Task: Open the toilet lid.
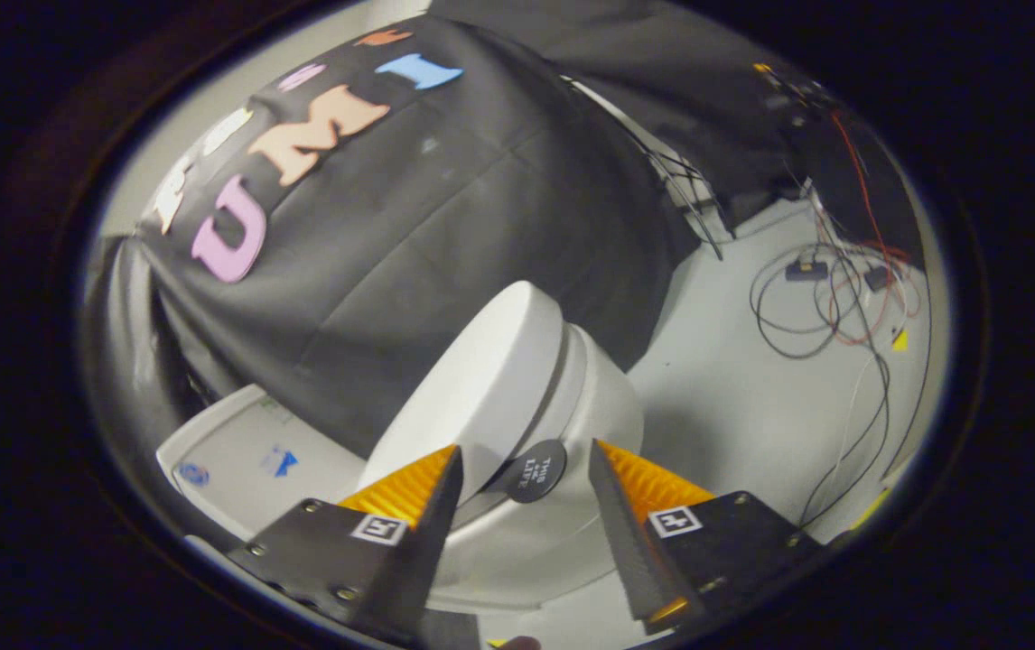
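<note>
A white toilet stands just ahead of the fingers, seen at a tilt. Its lid [481, 379] is a smooth white oval, and a dark gap shows between it and the seat and bowl [599, 411] below it. A round black tab [531, 471] sticks out from the lid's edge. My gripper [525, 447] is open, one finger on each side of that tab. The left fingertip [445, 469] lies close against the lid's rim, while the right fingertip [603, 465] stands apart over the bowl. Neither finger presses on the tab.
The toilet's tank [247, 451] sits behind the lid against the black cloth wall [445, 226]. Grey floor [734, 406] spreads beside the bowl. Loose black, white and red cables [829, 298] lie on it farther off.
</note>
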Demonstrator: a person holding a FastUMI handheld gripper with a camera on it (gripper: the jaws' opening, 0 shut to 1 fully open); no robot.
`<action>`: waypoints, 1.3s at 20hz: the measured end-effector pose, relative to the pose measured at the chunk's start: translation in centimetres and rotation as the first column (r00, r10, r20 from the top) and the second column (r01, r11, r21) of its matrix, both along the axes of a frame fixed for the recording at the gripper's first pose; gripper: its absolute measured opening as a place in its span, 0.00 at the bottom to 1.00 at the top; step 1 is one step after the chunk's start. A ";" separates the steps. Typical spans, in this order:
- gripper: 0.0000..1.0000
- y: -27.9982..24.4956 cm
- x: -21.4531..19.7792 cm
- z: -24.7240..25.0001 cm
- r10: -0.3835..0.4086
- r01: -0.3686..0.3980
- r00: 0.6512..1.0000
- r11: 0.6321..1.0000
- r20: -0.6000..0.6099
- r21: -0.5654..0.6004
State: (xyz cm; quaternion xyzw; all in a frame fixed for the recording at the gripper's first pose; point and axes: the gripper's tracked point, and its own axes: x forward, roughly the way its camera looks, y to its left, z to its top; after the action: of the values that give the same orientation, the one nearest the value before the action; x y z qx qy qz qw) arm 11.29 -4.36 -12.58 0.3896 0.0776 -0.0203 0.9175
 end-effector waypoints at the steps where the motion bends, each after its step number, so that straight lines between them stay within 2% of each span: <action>1: 0.78 0.4 0.2 -0.2 0.006 -0.006 1.000 0.999 0.001 0.047; 2: 0.78 0.6 0.2 -0.4 -0.003 0.002 1.000 0.998 0.006 0.069; 4: 0.54 1.6 0.7 -1.9 0.008 -0.003 0.999 0.995 -0.050 0.098; 7: 0.54 2.1 1.5 -1.5 0.003 0.009 0.998 0.977 -0.055 0.212; 9: 0.23 1.4 1.1 -1.4 -0.037 0.056 0.996 0.968 -0.079 0.243; 12: 0.23 0.7 1.3 -1.2 -0.087 0.102 0.994 0.937 -0.060 0.335; 14: 0.23 1.6 0.7 -0.5 -0.099 0.099 0.995 0.915 -0.020 0.391; 16: 0.01 0.6 0.4 -0.9 -0.106 0.115 0.993 0.923 -0.045 0.367; 26: 0.01 0.9 0.6 -0.1 -0.162 0.195 0.975 0.953 -0.155 0.232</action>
State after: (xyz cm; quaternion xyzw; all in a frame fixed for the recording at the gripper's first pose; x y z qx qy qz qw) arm 11.91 -3.44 -12.64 0.5035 0.1055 -0.1197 0.8491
